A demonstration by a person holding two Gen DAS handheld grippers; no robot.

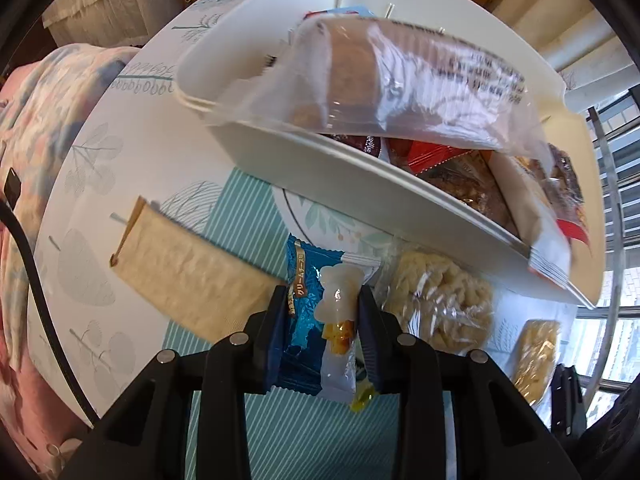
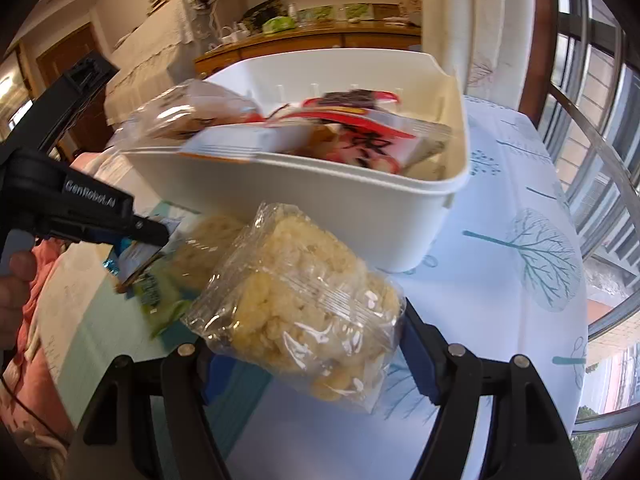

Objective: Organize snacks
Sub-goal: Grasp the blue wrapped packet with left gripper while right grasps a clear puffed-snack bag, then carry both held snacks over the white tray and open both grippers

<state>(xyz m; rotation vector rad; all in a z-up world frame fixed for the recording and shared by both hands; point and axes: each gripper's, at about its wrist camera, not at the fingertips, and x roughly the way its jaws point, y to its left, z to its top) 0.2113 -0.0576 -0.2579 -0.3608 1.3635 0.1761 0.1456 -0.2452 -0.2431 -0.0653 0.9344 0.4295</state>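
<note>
Private home, living or dining room. Bench [image 2: 520, 208] covered with tree-print cloth. Wooden sideboard [image 2: 320, 40] behind, cluttered with cups, packets, household oddments. Wooden door [image 2: 68, 64] at left. Floral bedding [image 1: 36, 128] beside bench. Railed windows [image 2: 592, 120] at right.

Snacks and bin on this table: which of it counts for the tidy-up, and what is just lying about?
Job:
- white bin, already holding packets
- clear bag of puffed rice cakes in the right gripper
- blue packet and small jelly sachet in the left gripper
- tan wafer packet on the table
- second rice-cake bag on the table

Lying about:
- tablecloth
- black cable
- shelf clutter
</note>
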